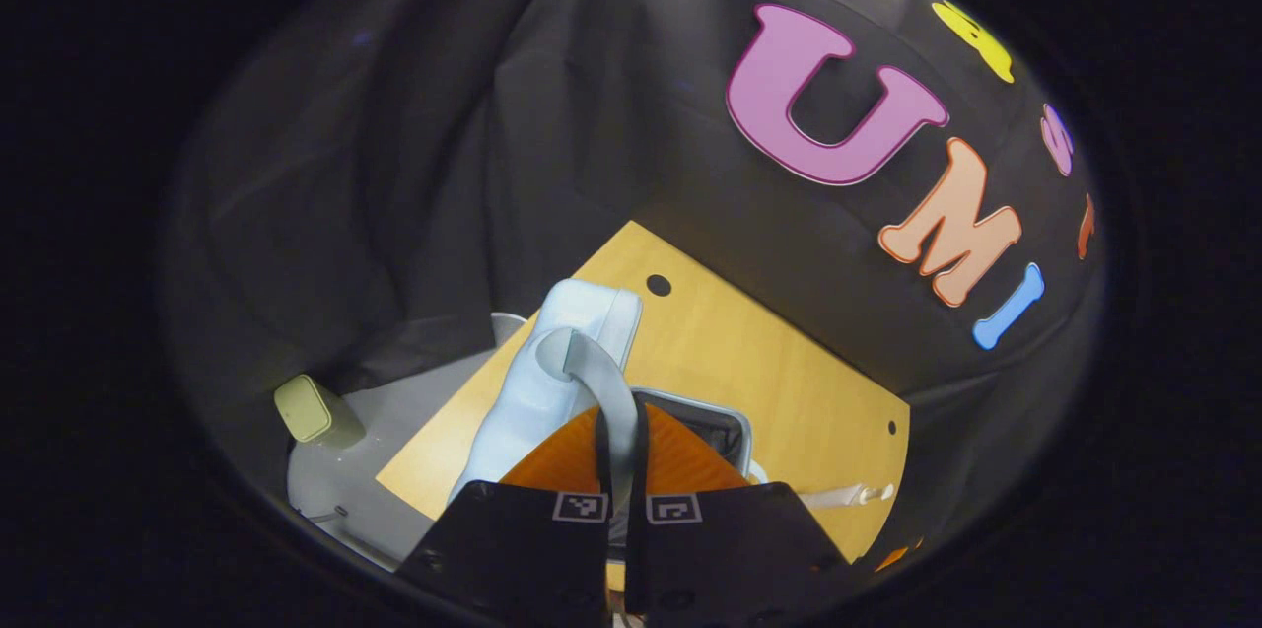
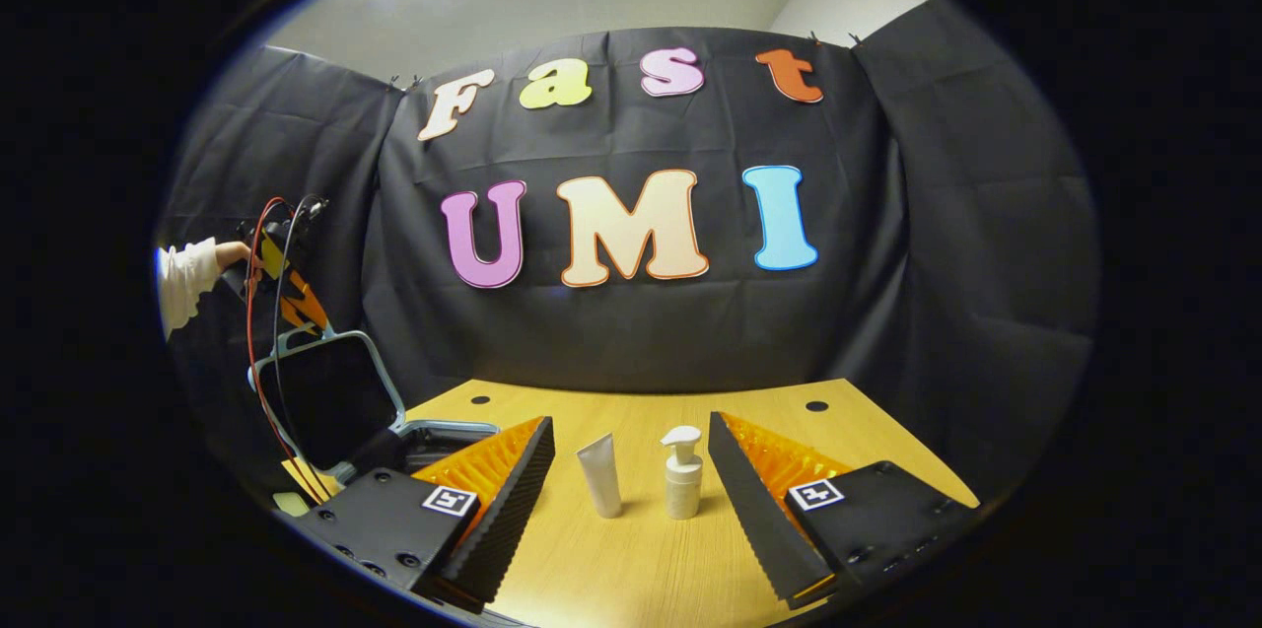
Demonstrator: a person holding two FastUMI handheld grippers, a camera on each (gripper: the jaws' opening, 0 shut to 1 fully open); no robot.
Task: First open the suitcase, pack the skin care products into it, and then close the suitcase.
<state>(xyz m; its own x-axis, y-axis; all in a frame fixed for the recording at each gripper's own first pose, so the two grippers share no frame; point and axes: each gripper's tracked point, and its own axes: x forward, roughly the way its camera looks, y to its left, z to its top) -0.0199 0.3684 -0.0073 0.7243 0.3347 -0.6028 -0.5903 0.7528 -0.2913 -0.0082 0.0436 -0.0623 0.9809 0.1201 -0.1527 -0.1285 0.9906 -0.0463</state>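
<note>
At the tabletop's (image 2: 631,549) left edge: we see the suitcase (image 2: 434,436) open, its lid (image 2: 330,396) raised upright.
Left gripper (image 1: 619,470): our fingers pinch the lid's grey handle strap (image 1: 606,391).
Right gripper (image 2: 631,480): fingers wide apart, holding nothing.
Still unpacked: tube (image 2: 600,476) and pump bottle (image 2: 682,475) stand mid-table, just beside each other.
Left to do, we judge: packing both, closing.
</note>
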